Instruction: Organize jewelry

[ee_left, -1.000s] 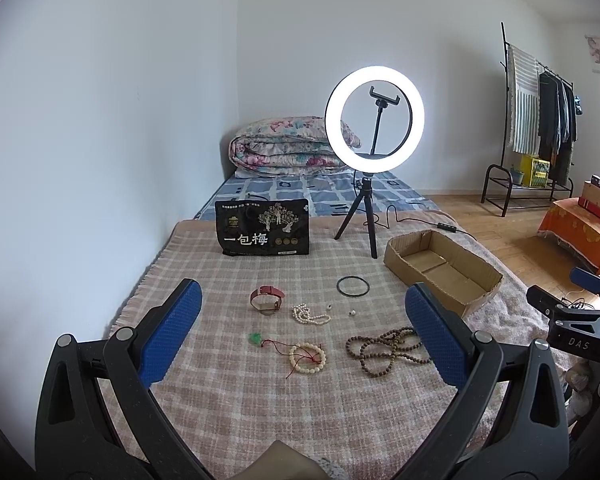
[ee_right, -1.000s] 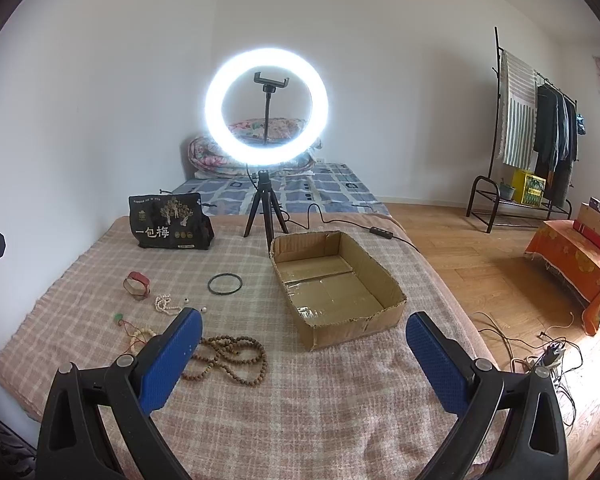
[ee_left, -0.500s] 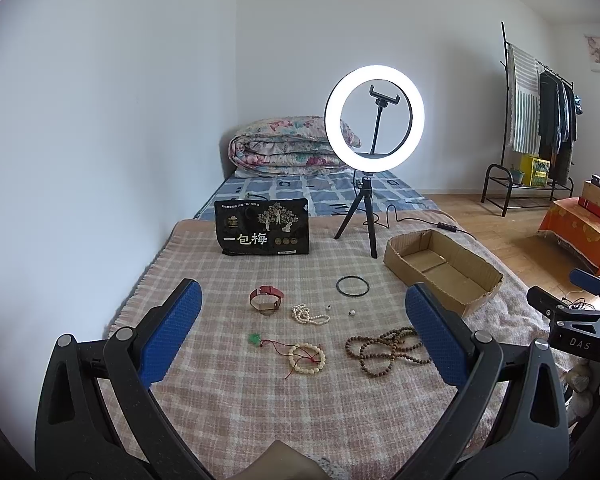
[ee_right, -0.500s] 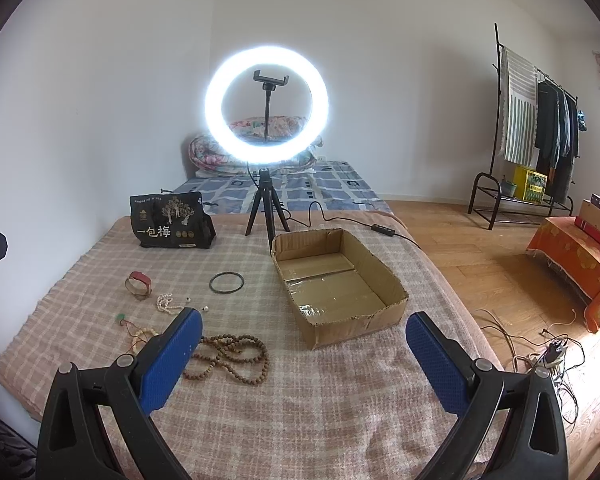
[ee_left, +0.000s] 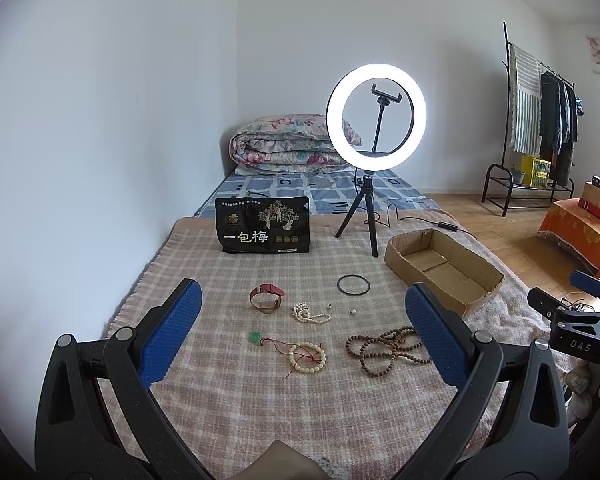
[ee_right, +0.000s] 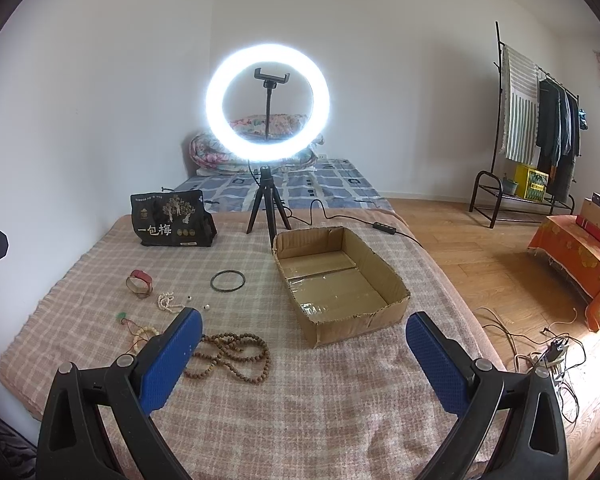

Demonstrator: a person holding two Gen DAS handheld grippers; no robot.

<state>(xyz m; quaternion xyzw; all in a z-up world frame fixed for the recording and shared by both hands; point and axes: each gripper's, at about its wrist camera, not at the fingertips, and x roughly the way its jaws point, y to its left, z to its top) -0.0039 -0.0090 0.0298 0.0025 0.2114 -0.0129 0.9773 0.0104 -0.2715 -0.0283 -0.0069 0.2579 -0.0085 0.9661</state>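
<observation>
Jewelry lies on a checked blanket (ee_left: 228, 400): a red-strap watch (ee_left: 265, 298), a white pearl strand (ee_left: 308, 314), a black bangle (ee_left: 353, 284), a cream bead bracelet (ee_left: 308, 357) with red cord and green pendant (ee_left: 255, 336), and a brown bead necklace (ee_left: 384, 350). An empty cardboard box (ee_right: 340, 280) stands to their right. My left gripper (ee_left: 300, 332) is open and empty above the near jewelry. My right gripper (ee_right: 302, 350) is open and empty, its left finger over the brown necklace (ee_right: 236, 354).
A lit ring light on a tripod (ee_left: 374, 120) and a black printed bag (ee_left: 263, 230) stand at the blanket's far side. A folded quilt (ee_left: 284, 144) lies behind. A clothes rack (ee_right: 540, 120), an orange-covered stool (ee_right: 576, 248) and floor cables (ee_right: 548, 352) are at the right.
Both grippers have drifted slightly forward and stay open. No jewelry has moved.
</observation>
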